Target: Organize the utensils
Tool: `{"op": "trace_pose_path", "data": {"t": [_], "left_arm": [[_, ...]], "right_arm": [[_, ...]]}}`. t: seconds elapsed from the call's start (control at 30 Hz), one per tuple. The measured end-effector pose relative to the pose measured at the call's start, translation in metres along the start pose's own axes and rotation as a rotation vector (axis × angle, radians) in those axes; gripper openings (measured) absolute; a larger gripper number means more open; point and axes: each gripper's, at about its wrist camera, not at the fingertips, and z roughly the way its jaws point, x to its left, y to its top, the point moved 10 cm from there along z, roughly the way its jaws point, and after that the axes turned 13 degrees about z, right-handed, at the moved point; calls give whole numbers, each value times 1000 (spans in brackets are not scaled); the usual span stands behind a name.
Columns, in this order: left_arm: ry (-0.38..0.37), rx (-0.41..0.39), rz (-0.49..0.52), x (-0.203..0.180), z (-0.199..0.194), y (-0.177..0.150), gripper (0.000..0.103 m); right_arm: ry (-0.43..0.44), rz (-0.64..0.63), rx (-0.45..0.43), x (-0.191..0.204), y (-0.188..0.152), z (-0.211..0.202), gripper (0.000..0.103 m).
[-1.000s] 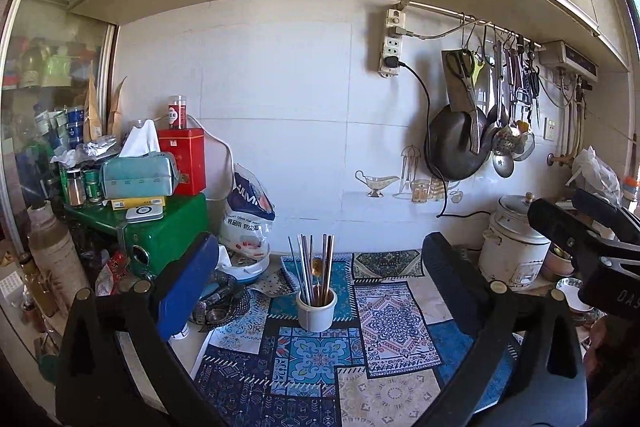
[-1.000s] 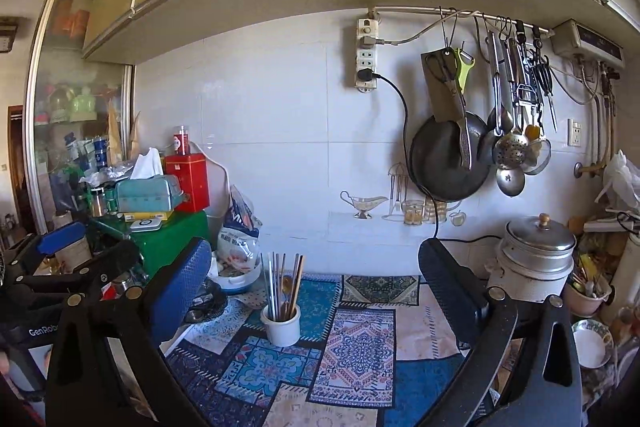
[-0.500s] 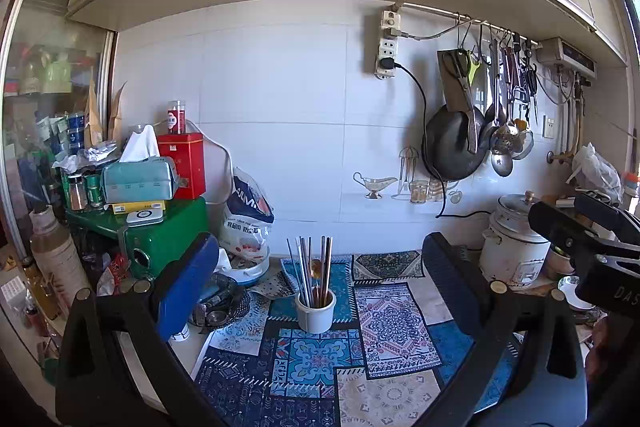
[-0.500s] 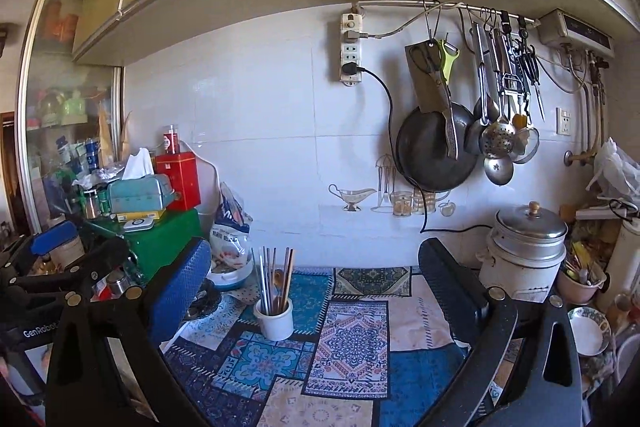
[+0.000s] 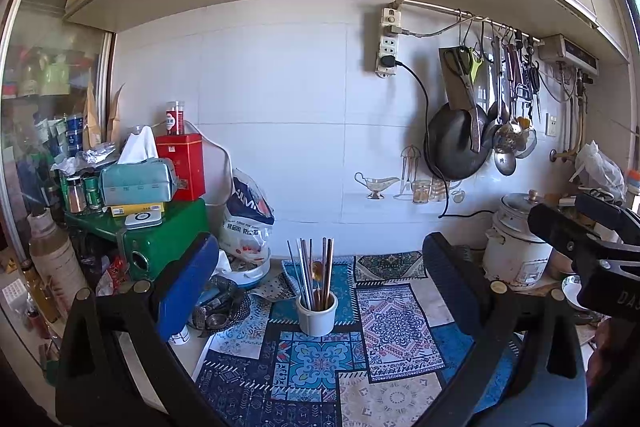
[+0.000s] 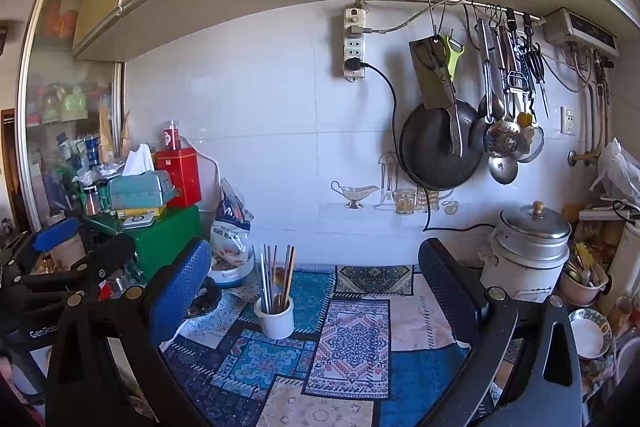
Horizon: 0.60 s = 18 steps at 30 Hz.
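The left gripper (image 5: 316,275) and the right gripper (image 6: 314,271) both stand wide apart and hold nothing. Ahead between the left fingers, a round white ceramic cup (image 5: 316,315) holds thin metal and wooden chopsticks (image 5: 310,275) on a patterned patchwork mat (image 5: 384,331).

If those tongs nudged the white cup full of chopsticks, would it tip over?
Possibly. The cup is short and looks like thick ceramic, so probably bottom-heavy. But the chopsticks stand far above its rim and lean loosely, so they would likely rattle and shift. The patterned mat may resist sliding.
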Motion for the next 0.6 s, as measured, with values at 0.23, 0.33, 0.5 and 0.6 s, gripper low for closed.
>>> {"op": "trace_pose_path", "data": {"t": [0.23, 0.33, 0.5, 0.6], "left_arm": [[3, 2, -1, 1, 3, 0, 102], [2, 0, -4, 1, 5, 0, 102], [1, 1, -3, 1, 6, 1, 102], [1, 1, -2, 1, 7, 1, 102]], "right_arm": [[2, -9, 6, 1, 0, 2, 103], [1, -12, 7, 1, 0, 2, 103], [1, -16, 7, 2, 0, 3, 103], [2, -16, 10, 2, 0, 4, 103]]}}
